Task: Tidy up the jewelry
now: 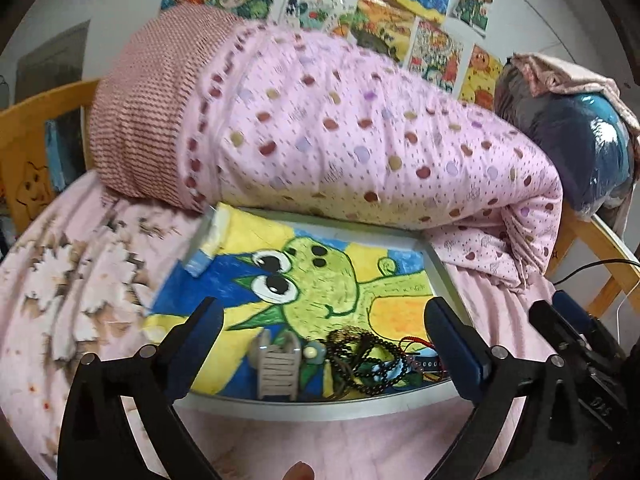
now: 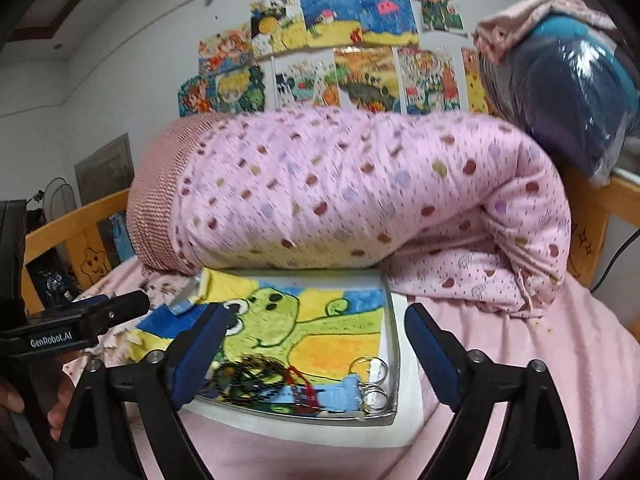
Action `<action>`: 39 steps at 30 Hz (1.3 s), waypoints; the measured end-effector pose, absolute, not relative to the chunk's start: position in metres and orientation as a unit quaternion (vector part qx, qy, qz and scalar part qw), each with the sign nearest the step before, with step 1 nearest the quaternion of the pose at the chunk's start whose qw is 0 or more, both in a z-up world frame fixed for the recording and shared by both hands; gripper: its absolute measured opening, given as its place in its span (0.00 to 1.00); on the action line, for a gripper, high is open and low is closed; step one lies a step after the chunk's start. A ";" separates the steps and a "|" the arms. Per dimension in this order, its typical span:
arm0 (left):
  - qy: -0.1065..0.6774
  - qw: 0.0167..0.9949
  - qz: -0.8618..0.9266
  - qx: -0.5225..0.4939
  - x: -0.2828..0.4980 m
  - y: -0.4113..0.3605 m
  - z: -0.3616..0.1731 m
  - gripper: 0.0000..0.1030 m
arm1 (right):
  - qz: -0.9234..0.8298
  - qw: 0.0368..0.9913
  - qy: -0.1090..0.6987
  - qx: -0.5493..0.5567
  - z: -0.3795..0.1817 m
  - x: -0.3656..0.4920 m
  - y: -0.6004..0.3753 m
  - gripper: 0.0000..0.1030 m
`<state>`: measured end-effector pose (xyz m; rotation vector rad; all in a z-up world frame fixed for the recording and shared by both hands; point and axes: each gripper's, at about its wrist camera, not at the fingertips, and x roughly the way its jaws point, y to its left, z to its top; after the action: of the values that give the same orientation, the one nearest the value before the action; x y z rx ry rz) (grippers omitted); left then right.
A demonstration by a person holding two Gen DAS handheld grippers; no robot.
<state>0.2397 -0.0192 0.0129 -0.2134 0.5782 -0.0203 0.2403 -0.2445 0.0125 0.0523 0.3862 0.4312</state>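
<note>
A framed frog painting (image 1: 320, 280) lies flat on the pink bed and serves as a tray; it also shows in the right wrist view (image 2: 320, 320). At its near edge lie a tangle of dark bead strings (image 1: 368, 360) (image 2: 252, 376), a small grey jewelry stand (image 1: 276, 368), a red cord (image 2: 298, 376) and metal rings (image 2: 372, 380). My left gripper (image 1: 324, 328) is open and empty, just above the bead pile. My right gripper (image 2: 316, 336) is open and empty, hovering over the tray's near right part.
A rolled pink dotted quilt (image 1: 340, 140) lies behind the tray. A plastic-wrapped blue bundle (image 1: 588, 140) sits at the right. Wooden bed rails (image 1: 24, 140) run at both sides. Children's drawings (image 2: 340, 60) hang on the wall. A small blue-white box (image 1: 204, 256) rests at the tray's left corner.
</note>
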 end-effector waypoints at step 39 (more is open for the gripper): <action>0.220 0.974 0.007 -0.060 0.053 0.015 0.026 0.97 | 0.184 0.969 0.164 0.032 0.017 0.067 -0.240 1.00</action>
<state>0.0531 0.0145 0.0261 -0.1203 0.4442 0.0144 0.0670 -0.2399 0.0167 0.0652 0.3311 0.3717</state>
